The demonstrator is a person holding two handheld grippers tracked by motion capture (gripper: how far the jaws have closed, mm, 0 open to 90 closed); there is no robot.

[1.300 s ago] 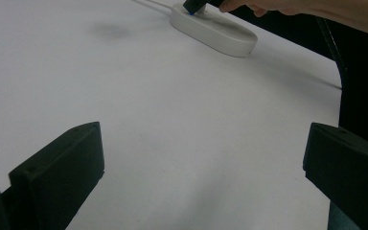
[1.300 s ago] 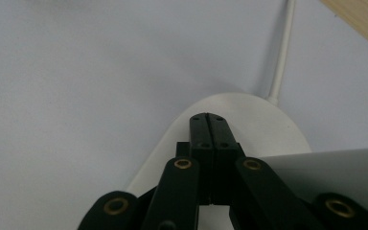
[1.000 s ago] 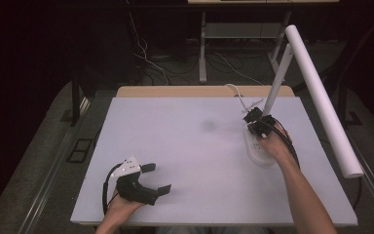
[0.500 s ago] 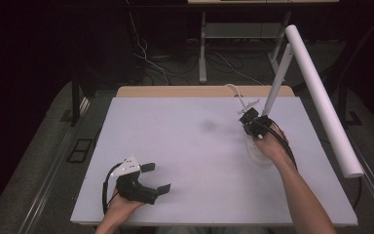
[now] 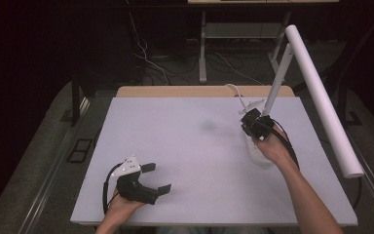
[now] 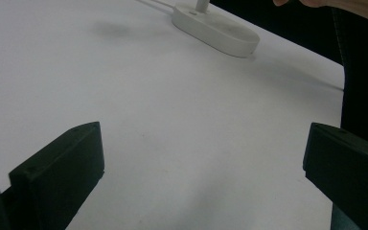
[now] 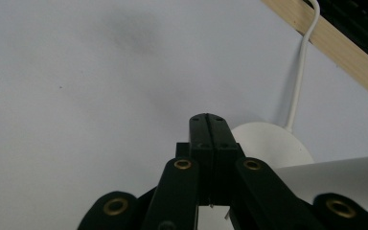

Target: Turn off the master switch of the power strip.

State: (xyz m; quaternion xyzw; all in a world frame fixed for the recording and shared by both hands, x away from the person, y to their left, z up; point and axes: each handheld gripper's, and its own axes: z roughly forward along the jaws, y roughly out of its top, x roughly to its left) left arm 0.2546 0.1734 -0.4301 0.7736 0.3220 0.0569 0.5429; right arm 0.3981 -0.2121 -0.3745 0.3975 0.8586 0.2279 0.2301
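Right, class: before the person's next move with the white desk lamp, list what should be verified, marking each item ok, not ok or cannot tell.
1. Right gripper jaws shut with nothing between them: ok.
2. Right gripper sits over the lamp base, beside the lamp arm: ok.
3. Right gripper in contact with the lamp: cannot tell.
4. Left gripper open, at the near left of the table, well apart from the lamp: ok.
5. Lamp base lies flat on the table: ok.
6. Cord runs away toward the far edge, apart from the jaws: ok.
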